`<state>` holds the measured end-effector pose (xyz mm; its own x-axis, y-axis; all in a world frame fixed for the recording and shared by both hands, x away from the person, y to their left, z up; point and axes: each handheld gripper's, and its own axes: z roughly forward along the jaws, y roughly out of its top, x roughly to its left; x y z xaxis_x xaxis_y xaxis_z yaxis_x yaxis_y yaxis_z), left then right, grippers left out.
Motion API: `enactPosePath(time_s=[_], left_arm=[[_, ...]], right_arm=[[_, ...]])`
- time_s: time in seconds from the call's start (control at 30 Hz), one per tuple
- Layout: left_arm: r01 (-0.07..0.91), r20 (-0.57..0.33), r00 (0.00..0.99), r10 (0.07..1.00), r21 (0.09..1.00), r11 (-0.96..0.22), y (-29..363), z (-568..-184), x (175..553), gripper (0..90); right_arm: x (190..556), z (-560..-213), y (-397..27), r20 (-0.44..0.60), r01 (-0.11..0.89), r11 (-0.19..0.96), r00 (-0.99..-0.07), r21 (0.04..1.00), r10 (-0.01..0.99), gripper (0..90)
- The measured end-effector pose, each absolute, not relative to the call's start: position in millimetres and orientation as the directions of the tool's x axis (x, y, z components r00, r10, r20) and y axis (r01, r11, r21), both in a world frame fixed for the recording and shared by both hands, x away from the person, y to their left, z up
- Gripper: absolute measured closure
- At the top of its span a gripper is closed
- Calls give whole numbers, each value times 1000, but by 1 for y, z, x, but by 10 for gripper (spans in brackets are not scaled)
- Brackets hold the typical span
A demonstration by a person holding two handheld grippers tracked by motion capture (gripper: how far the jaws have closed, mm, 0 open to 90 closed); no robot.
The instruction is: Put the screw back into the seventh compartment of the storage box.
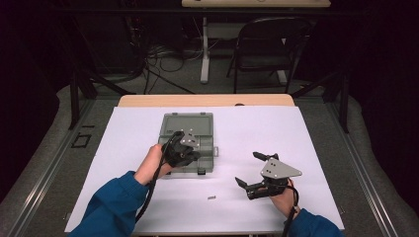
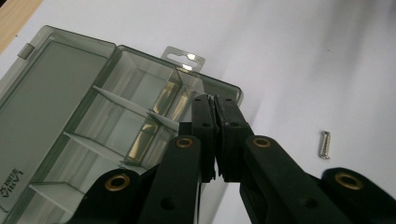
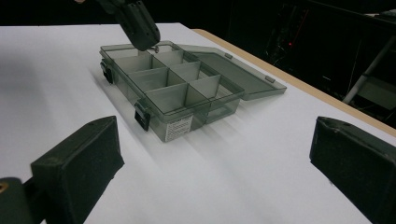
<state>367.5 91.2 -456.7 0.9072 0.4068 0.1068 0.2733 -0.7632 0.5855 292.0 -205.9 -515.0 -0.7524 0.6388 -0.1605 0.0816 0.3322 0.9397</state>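
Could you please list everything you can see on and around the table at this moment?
compartment box: one, smoky grey clear plastic, lid open flat, on the white sheet at the table's middle.
box latches: two, black, on the box's front wall.
small spring: one, silvery metal, lying on the sheet apart from the box, toward the table's near edge.
white sheet: one, covering the tabletop.
table: one, light wood, its far edge showing beyond the sheet.
folding chair: one, black, on the floor behind the table.
left gripper: one, black, jaws shut together, over the box's near end.
right gripper: one, black with a grey plate, jaws wide open, over bare sheet.
sleeves: two, blue.
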Motion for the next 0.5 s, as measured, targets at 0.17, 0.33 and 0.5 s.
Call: enactPosePath(time_s=[0.17,0.33,0.5], left_arm=[[295,104,900,423,568,-768,93,-459,375,881],[314,103,892,439,557,-769,98,-461,380,881],[326,104,888,449,546,-772,100,-463,384,881]], right_arm=[[292,-515,-206,-159,85,334,-754,939,638,14],[292,-515,-206,-160,81,331,-753,940,638,13],[292,-515,-206,-159,83,331,-753,940,639,12]])
